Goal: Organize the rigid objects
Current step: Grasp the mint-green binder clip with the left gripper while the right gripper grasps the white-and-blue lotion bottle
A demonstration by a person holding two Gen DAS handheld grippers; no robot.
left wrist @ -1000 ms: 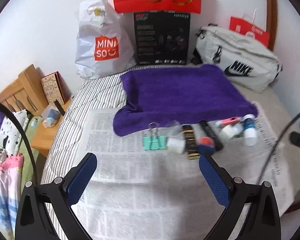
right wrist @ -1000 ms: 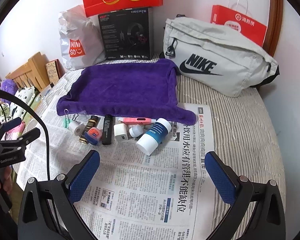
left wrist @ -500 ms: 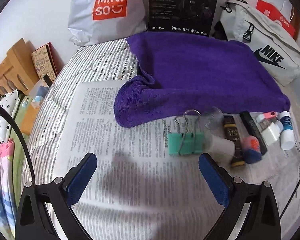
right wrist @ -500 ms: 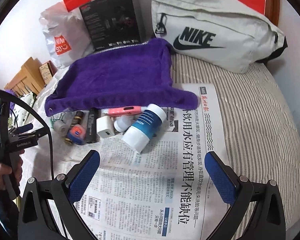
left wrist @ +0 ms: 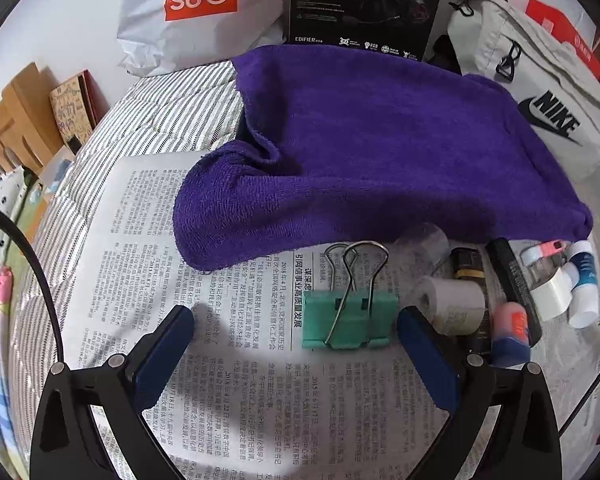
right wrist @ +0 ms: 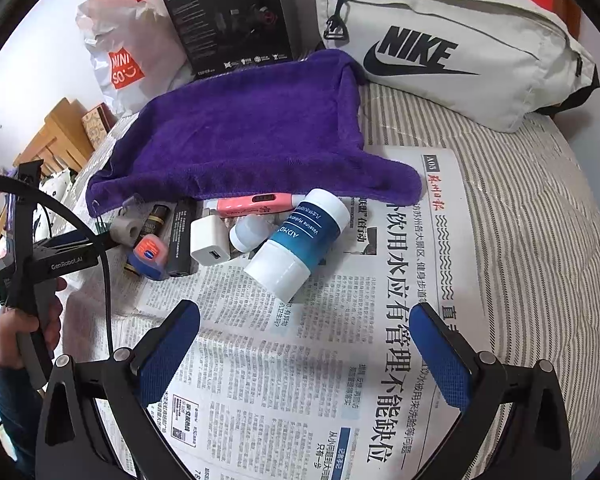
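Observation:
A row of small objects lies on newspaper (right wrist: 284, 360) in front of a purple towel (left wrist: 380, 152). A green binder clip (left wrist: 348, 320) lies just ahead of my open, empty left gripper (left wrist: 296, 344), close to its right finger. Beside the clip are a grey tape roll (left wrist: 452, 304), a dark tube (left wrist: 468, 268) and an orange-and-blue item (left wrist: 512, 332). My right gripper (right wrist: 304, 344) is open and empty, just short of a blue-and-white bottle (right wrist: 300, 240). A white charger (right wrist: 208, 242), a pink pen (right wrist: 256, 202) and a black bar (right wrist: 182, 236) lie left of the bottle.
A grey Nike bag (right wrist: 452, 40), a black box (right wrist: 228, 16) and a white Miniso bag (left wrist: 196, 12) stand against the back wall. The striped mattress (right wrist: 540, 240) extends to the right. A wooden nightstand (left wrist: 16, 120) is at the left. The left gripper shows in the right wrist view (right wrist: 60, 256).
Both grippers have moved forward and lower toward the row of objects. The binder clip is now close to the left fingers and the bottle close to the right ones. Both stay open.

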